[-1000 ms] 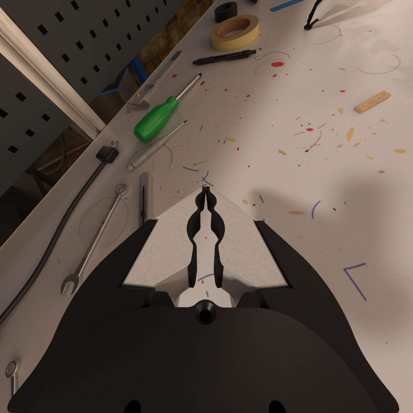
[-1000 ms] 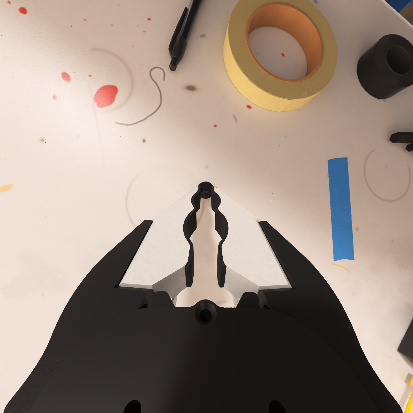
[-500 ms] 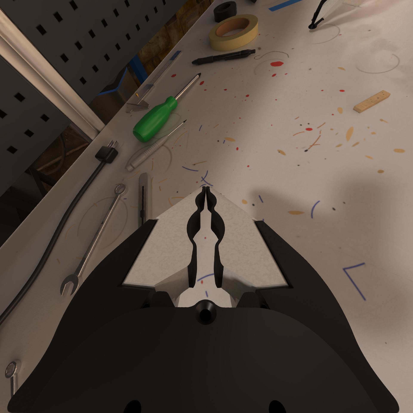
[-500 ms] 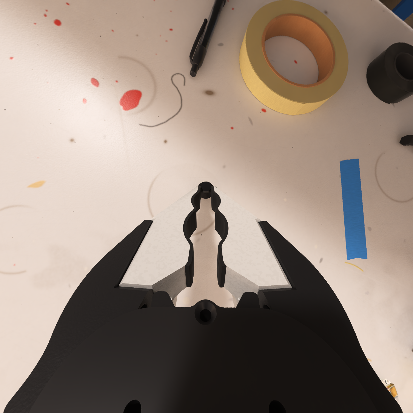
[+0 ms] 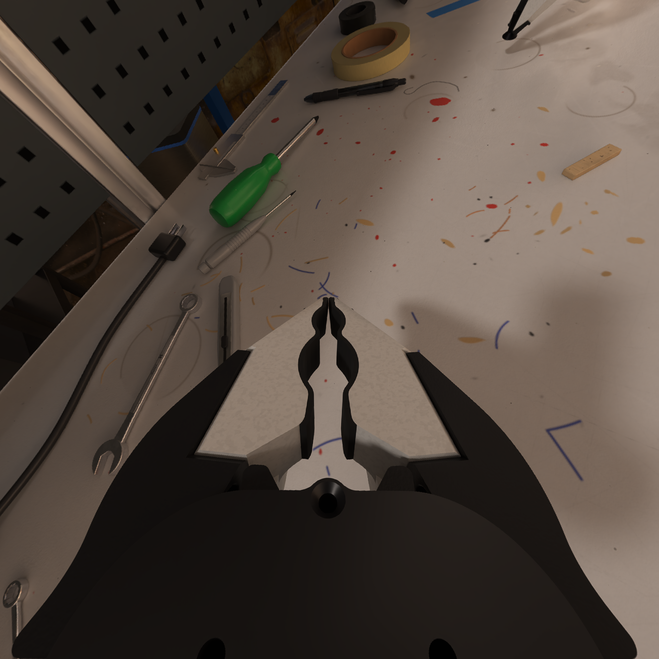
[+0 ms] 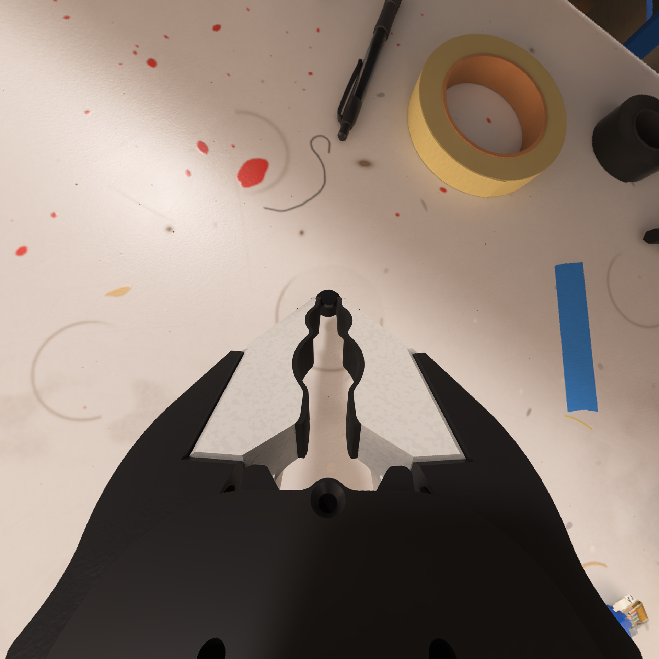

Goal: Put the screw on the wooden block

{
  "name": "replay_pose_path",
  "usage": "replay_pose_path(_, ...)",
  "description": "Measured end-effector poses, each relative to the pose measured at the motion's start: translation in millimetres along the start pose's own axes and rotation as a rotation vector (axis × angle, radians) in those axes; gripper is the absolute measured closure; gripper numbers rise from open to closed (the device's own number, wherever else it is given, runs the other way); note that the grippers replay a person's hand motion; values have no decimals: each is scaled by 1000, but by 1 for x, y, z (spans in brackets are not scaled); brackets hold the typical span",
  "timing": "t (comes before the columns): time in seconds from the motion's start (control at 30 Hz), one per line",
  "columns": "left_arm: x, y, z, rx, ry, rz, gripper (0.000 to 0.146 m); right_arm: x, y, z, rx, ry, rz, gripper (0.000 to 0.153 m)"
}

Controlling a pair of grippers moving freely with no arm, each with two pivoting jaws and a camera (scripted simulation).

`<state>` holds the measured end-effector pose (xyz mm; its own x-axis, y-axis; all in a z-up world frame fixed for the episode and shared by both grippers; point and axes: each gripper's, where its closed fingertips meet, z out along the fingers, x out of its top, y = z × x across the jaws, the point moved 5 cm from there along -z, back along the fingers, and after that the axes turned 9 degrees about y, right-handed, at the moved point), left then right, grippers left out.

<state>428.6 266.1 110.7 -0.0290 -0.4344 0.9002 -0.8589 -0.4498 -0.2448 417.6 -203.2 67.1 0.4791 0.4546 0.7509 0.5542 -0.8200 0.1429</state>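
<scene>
My right gripper [image 6: 328, 308] is shut on a small black screw [image 6: 328, 299], held at its fingertips above the paint-spattered white bench. The screw's round head pokes out past the tips. The wooden block [image 5: 592, 161], a small pale flat piece, lies on the bench at the far right of the left wrist view. It does not show in the right wrist view. My left gripper [image 5: 328, 303] is shut and empty, hovering over the bench near its left edge. The right gripper [image 5: 515, 21] shows far off at the top of the left wrist view.
Yellow masking tape roll [image 6: 486, 114], black pen [image 6: 367, 67], black cylinder [image 6: 631, 139] and blue tape strip [image 6: 575, 337] lie ahead of the right gripper. Green screwdriver [image 5: 246, 189], grey pen [image 5: 246, 231], utility knife [image 5: 226, 313], wrench [image 5: 146, 381] and power cord [image 5: 107, 335] line the left edge.
My right gripper has pulled back and to the left with the screw, so the tape roll, pen and blue strip shifted right and away. The left gripper has barely moved.
</scene>
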Motion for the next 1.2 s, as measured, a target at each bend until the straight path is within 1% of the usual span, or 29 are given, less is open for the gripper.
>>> replay_pose_path(0.9, 1, 3, 2, -7, 1, 3, 146, 19, -38, -17, 39, 47, -38, 145)
replay_pose_path(1.2, 0, 3, 2, -8, -2, 3, 146, 26, -58, -20, 69, 56, -60, 145)
